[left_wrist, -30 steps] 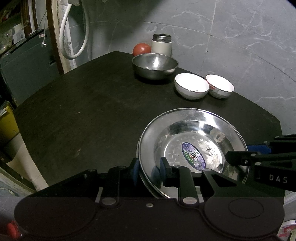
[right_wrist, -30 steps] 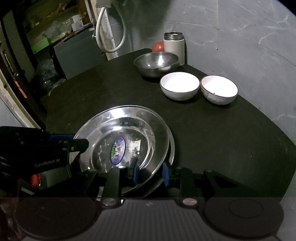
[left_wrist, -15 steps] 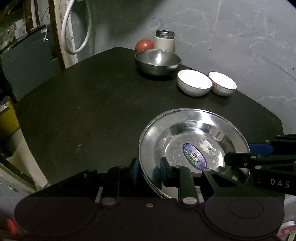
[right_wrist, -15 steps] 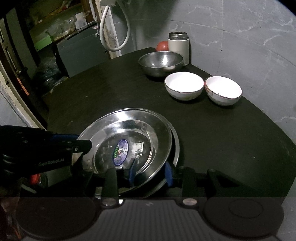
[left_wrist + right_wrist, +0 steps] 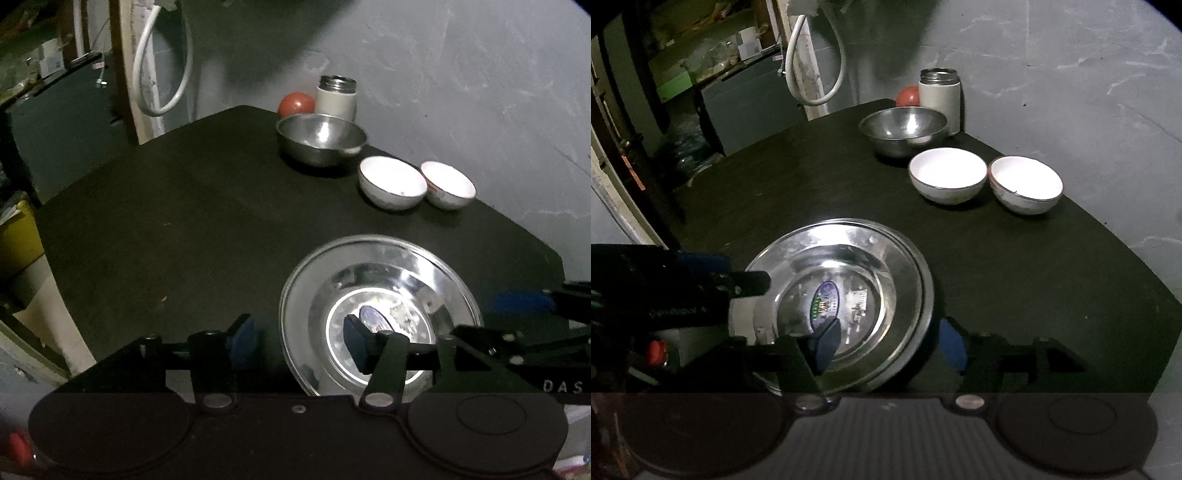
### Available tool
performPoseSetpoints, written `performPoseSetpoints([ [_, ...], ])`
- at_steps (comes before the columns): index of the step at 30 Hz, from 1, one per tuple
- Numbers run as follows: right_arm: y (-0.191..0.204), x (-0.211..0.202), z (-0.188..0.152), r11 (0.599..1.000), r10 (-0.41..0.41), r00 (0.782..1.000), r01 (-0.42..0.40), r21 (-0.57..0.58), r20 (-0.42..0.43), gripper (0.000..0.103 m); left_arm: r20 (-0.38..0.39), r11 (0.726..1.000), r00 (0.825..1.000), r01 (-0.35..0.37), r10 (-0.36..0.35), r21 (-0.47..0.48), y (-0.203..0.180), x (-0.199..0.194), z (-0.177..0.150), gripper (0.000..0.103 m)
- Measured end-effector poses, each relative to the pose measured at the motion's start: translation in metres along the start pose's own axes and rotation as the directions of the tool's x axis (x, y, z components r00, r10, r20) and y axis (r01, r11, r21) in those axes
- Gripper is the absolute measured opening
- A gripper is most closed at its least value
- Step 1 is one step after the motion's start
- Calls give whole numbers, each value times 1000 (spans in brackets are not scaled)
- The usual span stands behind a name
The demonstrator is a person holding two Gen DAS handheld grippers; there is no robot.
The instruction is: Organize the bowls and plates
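Two shiny steel plates point(image 5: 388, 266) point(image 5: 849, 243) lie nested on the black table point(image 5: 166, 221), the top one with an oval sticker in its middle. My left gripper point(image 5: 297, 339) is open, its blue pads on either side of the stack's left rim. My right gripper point(image 5: 888, 343) is open too, straddling the right rim. Neither pad presses on the metal. A steel bowl point(image 5: 321, 140) point(image 5: 903, 129) stands at the back, with two white bowls point(image 5: 391, 181) point(image 5: 947, 175) side by side to its right.
Behind the steel bowl stand a white thermos point(image 5: 336, 96) and a red round fruit point(image 5: 295, 105). The table's angled edges fall off close on the right and near left. A white hose point(image 5: 147, 74) hangs on the wall beyond; shelves and boxes lie to the left.
Both grippers were shut on the plate rims and have opened wide. The upper plate has settled onto the lower one, and both cameras have pulled back a little.
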State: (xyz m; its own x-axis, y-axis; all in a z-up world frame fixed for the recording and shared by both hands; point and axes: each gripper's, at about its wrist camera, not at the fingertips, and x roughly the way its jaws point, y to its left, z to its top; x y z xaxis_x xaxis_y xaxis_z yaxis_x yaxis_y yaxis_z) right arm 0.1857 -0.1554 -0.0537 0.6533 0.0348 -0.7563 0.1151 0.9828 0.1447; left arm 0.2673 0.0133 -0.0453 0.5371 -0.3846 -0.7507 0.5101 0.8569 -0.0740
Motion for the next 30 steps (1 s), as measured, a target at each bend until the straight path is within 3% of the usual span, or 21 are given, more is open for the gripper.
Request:
performPoseSetpoints([
  [2,-4,-1,0,1000,-5,1000,5,4,2,79,14,1000,1000,-14,15,-20,2,0,2,81],
  [7,-16,-3,2,1000,-26,999,26,16,20,100,64,992,994,-84,90,-94,12,-1,10,102],
  [16,-47,15,32,1000,8,998,-9,4,60,103,81,949,976,-175,202,-261,30,11,53,102],
  [26,-87,78,118,990,144,974,-139,-40,174,103,67,916,966,-213,249,-341,13,73,134,102],
  [30,-98,103,150,990,136,969,-128,-52,207,102,55,906,966,-216,252,-365,10,105,159,102],
])
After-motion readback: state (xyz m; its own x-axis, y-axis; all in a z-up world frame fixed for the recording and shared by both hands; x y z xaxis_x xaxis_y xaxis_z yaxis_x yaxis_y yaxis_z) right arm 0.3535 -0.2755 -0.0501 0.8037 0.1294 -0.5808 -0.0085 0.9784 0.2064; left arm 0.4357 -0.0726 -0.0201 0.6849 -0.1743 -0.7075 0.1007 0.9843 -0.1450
